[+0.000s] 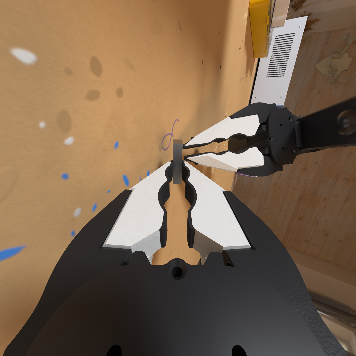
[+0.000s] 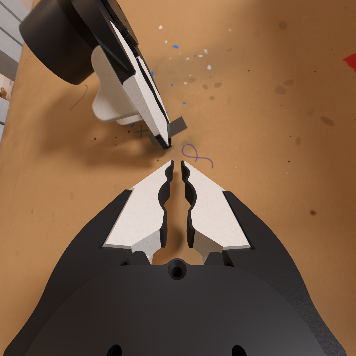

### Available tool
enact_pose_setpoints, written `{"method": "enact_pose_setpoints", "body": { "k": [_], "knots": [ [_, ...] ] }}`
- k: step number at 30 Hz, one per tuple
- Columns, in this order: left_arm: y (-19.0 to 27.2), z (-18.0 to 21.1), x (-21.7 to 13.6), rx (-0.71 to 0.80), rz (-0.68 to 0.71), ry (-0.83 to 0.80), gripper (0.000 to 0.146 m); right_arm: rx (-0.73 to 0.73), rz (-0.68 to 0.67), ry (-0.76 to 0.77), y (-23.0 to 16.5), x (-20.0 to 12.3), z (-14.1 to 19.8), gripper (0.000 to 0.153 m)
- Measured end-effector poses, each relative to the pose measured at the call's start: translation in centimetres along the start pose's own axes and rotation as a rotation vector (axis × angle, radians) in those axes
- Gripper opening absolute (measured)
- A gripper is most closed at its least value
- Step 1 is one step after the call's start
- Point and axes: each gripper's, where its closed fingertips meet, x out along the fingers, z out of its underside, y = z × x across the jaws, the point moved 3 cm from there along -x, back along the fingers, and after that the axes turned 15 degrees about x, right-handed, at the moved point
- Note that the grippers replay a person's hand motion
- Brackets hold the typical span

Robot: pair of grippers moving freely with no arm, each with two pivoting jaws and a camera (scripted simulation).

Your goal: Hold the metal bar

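The metal bar (image 1: 177, 154) is a short flat grey strip. My left gripper (image 1: 177, 163) is shut on the bar, which stands on edge between the fingertips above the brown tabletop (image 1: 96, 115). My right gripper (image 1: 184, 152) comes in from the right; its tips are just beside the bar's upper part, a narrow gap apart. In the right wrist view my right gripper (image 2: 177, 162) is narrowly open and empty. The left gripper (image 2: 166, 142) hangs ahead of it, clamping the bar (image 2: 177, 126), whose ends stick out on both sides of the fingers.
A purple scribble (image 2: 194, 154) marks the table under the bar, among paint spots. A yellow box (image 1: 260, 28) and a white vented panel (image 1: 279, 57) stand at the table's far right edge, with wooden floor (image 1: 308, 192) beyond. A red patch (image 2: 350, 61) lies far right.
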Motion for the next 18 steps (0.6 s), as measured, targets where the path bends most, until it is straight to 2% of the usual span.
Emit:
{"method": "enact_pose_setpoints", "body": {
  "k": [8, 11, 18],
  "knots": [
    [-0.3, -0.2, -0.4, 0.002, -0.015, 0.011, 0.008, 0.012, 0.021, -0.039, 0.4, 0.5, 0.3, 0.005],
    [-0.3, -0.2, -0.4, 0.009, -0.01, 0.002, 0.008, -0.007, 0.01, -0.009, 0.1, 0.3, -0.5, 0.005],
    [-0.3, -0.1, -0.4, 0.029, 0.015, -0.028, 0.008, -0.194, 0.033, -0.044, 0.4, 0.9, -0.8, 0.007]
  ]
}}
